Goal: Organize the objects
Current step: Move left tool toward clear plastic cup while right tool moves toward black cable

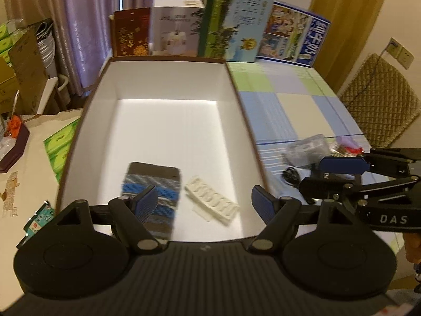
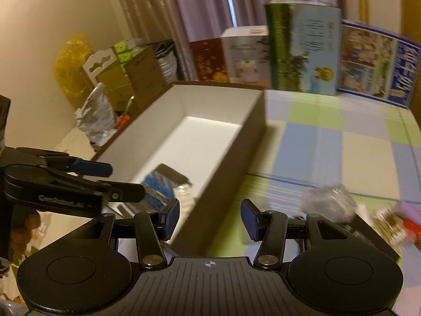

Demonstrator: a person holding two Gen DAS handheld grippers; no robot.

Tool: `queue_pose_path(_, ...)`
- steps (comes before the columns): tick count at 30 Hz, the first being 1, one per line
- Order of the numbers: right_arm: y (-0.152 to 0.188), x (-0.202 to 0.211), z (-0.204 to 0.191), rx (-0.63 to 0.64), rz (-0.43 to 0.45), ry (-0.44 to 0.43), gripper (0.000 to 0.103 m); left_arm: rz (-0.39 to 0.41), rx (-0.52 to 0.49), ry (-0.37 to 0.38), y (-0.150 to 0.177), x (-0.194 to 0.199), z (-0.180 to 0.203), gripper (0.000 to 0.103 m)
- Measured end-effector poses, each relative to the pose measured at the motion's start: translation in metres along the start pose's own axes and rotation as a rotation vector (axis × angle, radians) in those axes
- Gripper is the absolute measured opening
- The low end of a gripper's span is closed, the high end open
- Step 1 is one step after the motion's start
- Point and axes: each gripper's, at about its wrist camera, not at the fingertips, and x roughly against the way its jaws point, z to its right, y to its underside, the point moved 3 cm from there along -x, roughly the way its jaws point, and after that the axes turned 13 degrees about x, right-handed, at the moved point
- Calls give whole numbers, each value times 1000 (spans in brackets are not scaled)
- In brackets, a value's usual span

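An open box [image 1: 236, 89] with a brown outside and white inside lies on the checked tablecloth. On its floor lie a blue-and-grey knitted piece [image 1: 158, 181] and a white ridged piece [image 1: 211, 202]. My left gripper [image 1: 205, 205] hovers open over the box's near end with nothing between its pads. My right gripper [image 1: 325, 175] comes in from the right, just outside the box wall. In the right wrist view the right gripper [image 2: 210, 218] is open and empty above the box's near corner [image 2: 200, 223]. The left gripper [image 2: 118, 181] reaches over the knitted piece [image 2: 158, 184].
Right of the box lie a clear plastic bag [image 1: 306, 148], a black cord [image 1: 290, 175] and small red and purple things [image 1: 347, 147]. Printed cartons [image 1: 234, 21] stand along the table's far edge. Green tissue packs [image 1: 59, 144] lie left; a woven chair [image 1: 379, 105] stands right.
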Motion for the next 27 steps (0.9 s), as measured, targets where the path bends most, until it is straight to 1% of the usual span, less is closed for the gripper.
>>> queue_pose_path(6,22,22,28,-42,-10,44,49,-6,-32,48,10,2,38,74)
queue_pose_path(11,37,37,49,-55,-17,57,49,-7,-46,72,17,1,70,72)
queue_pose_path(20,60,54,86,-59,-36,62,49,-15,-34,76,32,-6,113,70)
queue_pose_path(27,78,66,123,-75,-59,77,49,-31,2,57,42,-17,139,67)
